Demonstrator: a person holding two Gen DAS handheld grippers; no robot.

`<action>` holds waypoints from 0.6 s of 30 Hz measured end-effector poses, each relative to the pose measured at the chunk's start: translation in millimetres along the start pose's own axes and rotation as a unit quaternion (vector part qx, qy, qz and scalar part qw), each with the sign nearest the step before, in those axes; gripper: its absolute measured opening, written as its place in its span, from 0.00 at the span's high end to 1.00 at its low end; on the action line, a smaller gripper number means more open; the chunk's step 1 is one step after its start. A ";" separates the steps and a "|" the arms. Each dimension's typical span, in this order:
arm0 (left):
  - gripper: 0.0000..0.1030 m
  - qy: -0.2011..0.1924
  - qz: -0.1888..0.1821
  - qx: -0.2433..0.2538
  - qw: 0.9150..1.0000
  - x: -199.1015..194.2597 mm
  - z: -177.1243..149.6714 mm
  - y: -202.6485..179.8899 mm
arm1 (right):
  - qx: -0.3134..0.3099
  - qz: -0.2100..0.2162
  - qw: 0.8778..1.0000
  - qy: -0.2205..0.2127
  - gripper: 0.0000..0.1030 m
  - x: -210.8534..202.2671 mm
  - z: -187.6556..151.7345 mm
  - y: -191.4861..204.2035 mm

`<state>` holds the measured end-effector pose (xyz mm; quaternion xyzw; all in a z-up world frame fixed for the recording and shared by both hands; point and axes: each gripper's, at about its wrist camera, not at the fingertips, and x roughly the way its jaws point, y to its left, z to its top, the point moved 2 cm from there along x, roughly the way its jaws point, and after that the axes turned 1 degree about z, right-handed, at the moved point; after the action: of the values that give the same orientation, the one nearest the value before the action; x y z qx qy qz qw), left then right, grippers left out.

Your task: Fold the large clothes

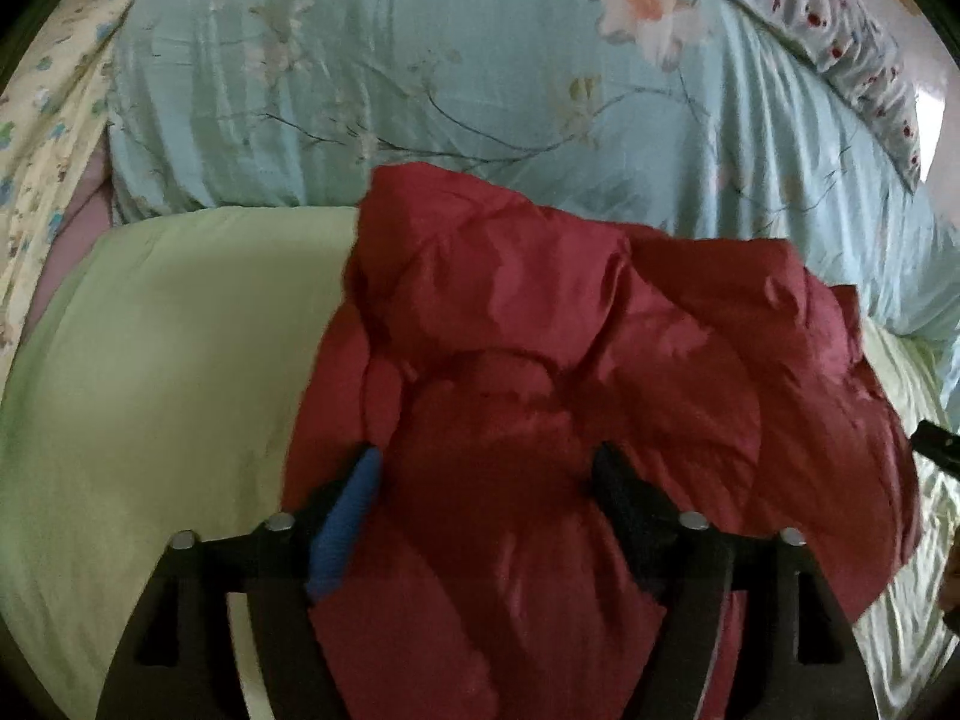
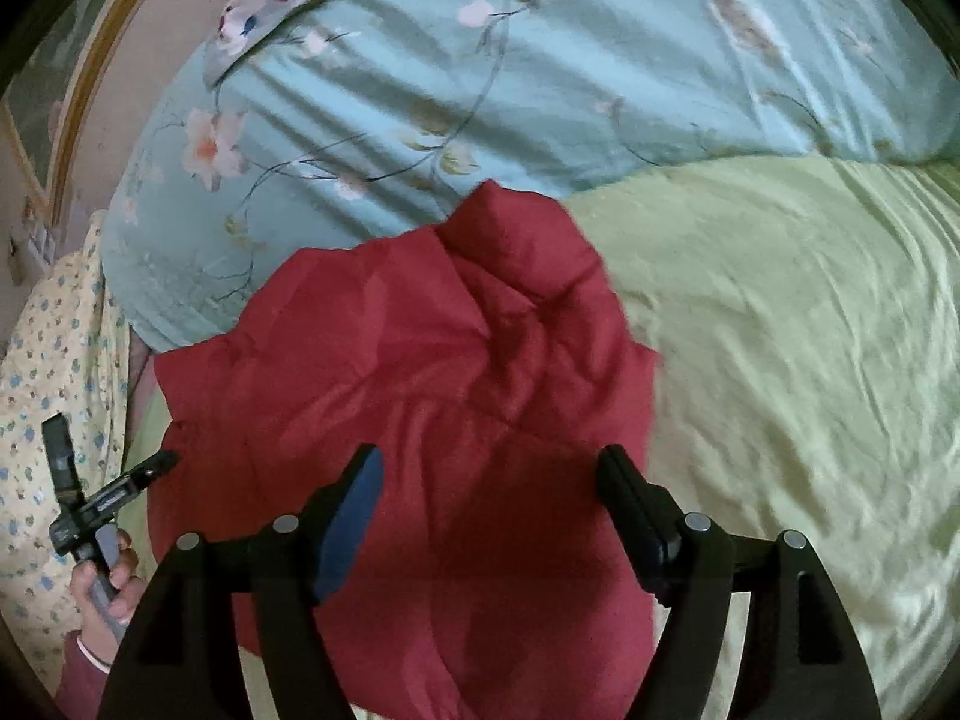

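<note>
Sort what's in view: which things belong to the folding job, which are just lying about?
Job:
- red puffer jacket, bunched on the green sheet
- left gripper, open above it
- right gripper, open above it

Lying about:
- blue floral quilt
- yellow patterned cloth
- grey floral pillow

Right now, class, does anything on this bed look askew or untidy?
Yes: the red padded jacket lies crumpled on the green sheet, its top edge bunched and overlapping the floral quilt. Its outline is lumpy, not squared. Both grippers, left and right, are open above it.
</note>
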<state>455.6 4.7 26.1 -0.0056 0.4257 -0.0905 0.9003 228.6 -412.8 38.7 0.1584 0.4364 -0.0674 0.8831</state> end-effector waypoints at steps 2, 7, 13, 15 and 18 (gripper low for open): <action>0.18 -0.003 0.000 -0.006 1.000 -16.1 -6.3 6.7 | 0.011 -0.003 1.000 0.004 0.26 -6.2 -3.9 -8.1; 0.16 0.002 -0.024 -0.037 0.999 -42.7 -22.4 28.4 | 0.027 -0.007 1.000 0.003 0.25 -13.0 -6.7 -24.3; 0.14 0.032 -0.058 -0.091 0.994 -33.4 -32.3 62.0 | 0.052 0.012 0.999 0.003 0.24 -14.5 -13.6 -35.8; 0.14 0.041 -0.074 -0.108 0.991 -27.4 -33.1 71.1 | 0.060 0.023 0.998 0.008 0.23 -12.3 -14.5 -37.8; 0.14 0.043 -0.069 -0.112 0.990 -21.9 -33.2 78.5 | 0.062 0.028 0.998 0.012 0.23 -9.0 -15.2 -37.6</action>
<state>428.9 87.8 14.9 -0.1322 0.4698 -0.1038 0.8666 202.1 -443.2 28.9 0.2259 0.4376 -0.0678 0.8677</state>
